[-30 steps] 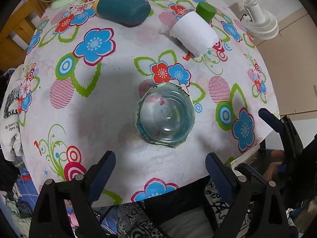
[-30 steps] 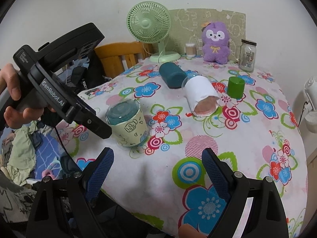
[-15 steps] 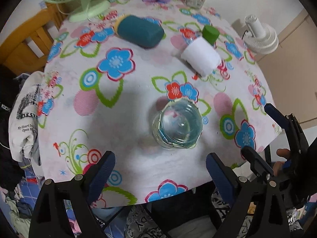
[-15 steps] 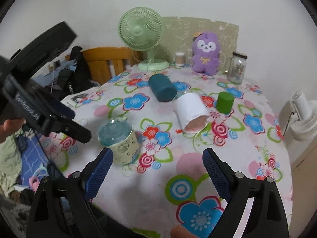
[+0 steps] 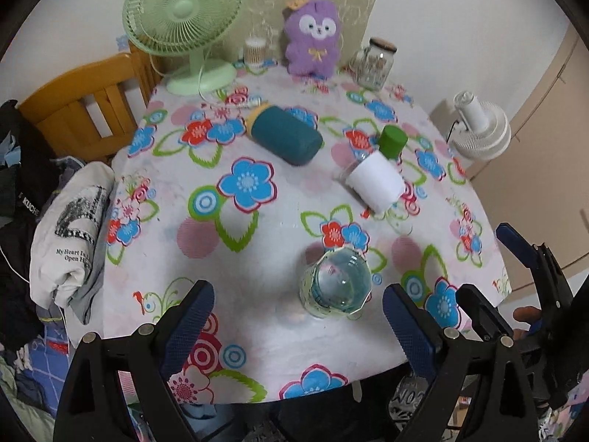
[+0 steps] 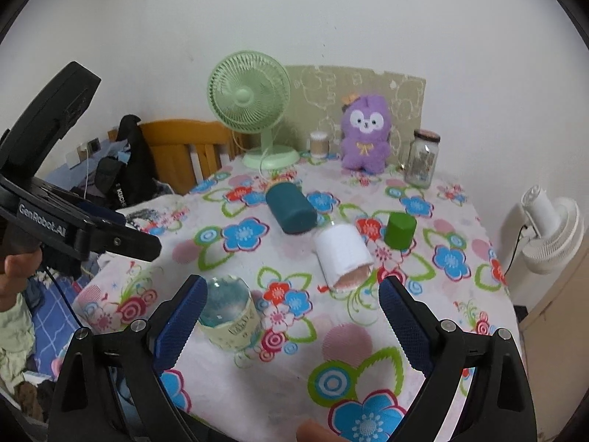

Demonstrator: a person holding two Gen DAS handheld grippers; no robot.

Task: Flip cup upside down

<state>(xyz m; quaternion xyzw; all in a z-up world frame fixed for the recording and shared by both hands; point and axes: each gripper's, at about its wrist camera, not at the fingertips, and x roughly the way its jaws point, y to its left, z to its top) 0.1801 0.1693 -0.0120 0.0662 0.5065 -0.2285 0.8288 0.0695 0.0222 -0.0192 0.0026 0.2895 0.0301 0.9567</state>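
Partly, the cup is hidden in the right wrist view by the blue pad of the right gripper's left finger, so its left side cannot be made out; the print on its cream wall is blurred and unreadable. In the left wrist view the cup is seen from above, and through its clear glassy top little can be told of its inside. The right gripper is cut off at the right edge of that view, and only part of the hand holding it is shown. The left gripper is seen in the right wrist view from the side only, with the holding hand cropped at the left edge. The jaws of the left gripper are spread wide and nothing is held or touched by them. The jaws of the right gripper are likewise spread wide, with nothing between them. The cup is stood on the flowered tablecloth near the table's front edge, glassy end up, ahead of the left gripper's fingers and nearer its right finger, apart from both. Farther back, a white cup and a teal cup are laid on their sides, beside a green cup.
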